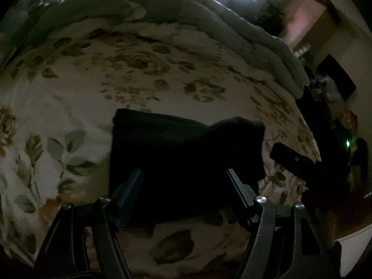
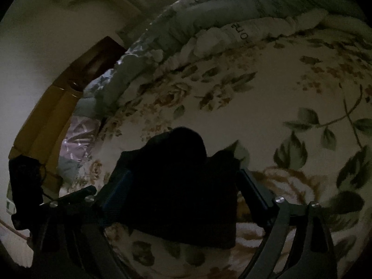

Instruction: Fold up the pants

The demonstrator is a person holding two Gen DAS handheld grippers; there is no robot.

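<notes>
the pants (image 1: 183,153) lie as a dark, compact bundle on the floral bedspread (image 1: 69,107), directly ahead of and between the fingers of both grippers. in the left wrist view the left gripper (image 1: 183,174) has its fingers spread wide, one on each side of the near part of the bundle; they flank the cloth without pinching it, so this gripper is released. whether the fingertips touch the fabric is too dark to tell. in the right wrist view the right gripper (image 2: 183,176) is likewise splayed, its fingers standing either side of the bundle and nothing clamped between them. beyond the right gripper's fingertips a rounded hump of cloth stands up from the pile.

the pants (image 2: 176,186) look already folded down to a small stack, so i judge the task to be near its end, with perhaps a last smoothing or tidy left.

the fabric reads as soft, limp and fairly light, thick enough to hold a lump but with no stiffness of its own. it will sag and slide layer on layer if lifted from one point. the sensible hold is at an outer edge or corner, pinching all layers together, one gripper on each side of the bundle, and keeping it low over the bedspread. a rolled quilt (image 2: 232,9) lies well beyond the fingertips.
</notes>
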